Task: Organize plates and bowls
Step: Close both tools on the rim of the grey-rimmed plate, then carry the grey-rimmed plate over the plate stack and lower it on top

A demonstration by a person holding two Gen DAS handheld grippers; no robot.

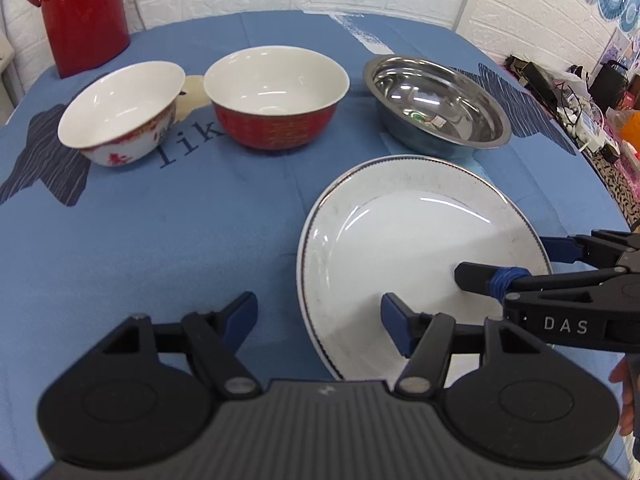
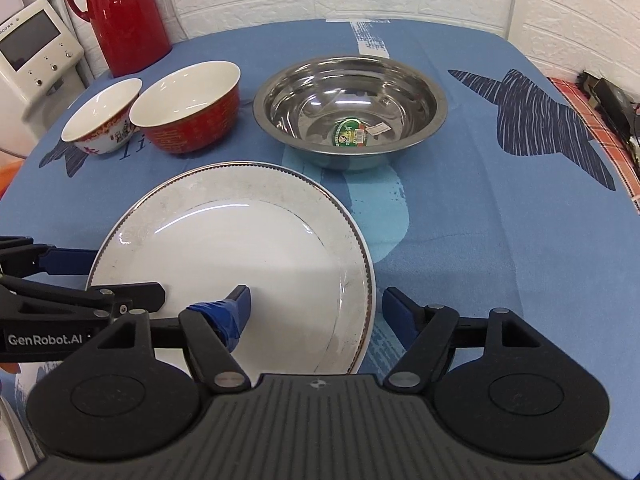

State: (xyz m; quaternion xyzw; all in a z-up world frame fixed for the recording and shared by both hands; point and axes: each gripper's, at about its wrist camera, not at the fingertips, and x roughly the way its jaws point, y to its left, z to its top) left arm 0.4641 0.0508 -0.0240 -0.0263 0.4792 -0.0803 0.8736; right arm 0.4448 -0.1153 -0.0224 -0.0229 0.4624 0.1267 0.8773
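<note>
1. Hovering over the white plate [image 2: 240,248] right now: both grippers, low at the near edge of the table, on the blue tablecloth [image 2: 500,220].
2. Left gripper [image 1: 320,320] is standing spread wide, straddling the plate's left rim; one finger is over the plate, the other over bare cloth. Nothing is pinched.
3. Right gripper [image 2: 314,310] is also sitting spread, straddling the right rim the same way. It is holding nothing.
4. Plate is lying flat nearest the person. Behind it, in a row: small white bowl with red pattern [image 1: 120,116] at left, red bowl [image 1: 276,100] just beside it, steel basin [image 2: 352,108] at right, close to the plate's far rim, with a sticker inside.
5. Red thermos [image 2: 128,12] is standing at the far-left corner, out of the way.
6. My read: a plate grab is being set up; nothing is stacked yet.
7. To do it well: slide one finger under the rim and keep the other on top, since a flat plate gives no other purchase. Bite the rim fully before lifting; glazed ceramic is slippery.
8. Risk: pushing the plate into the basin while wedging under it.
</note>
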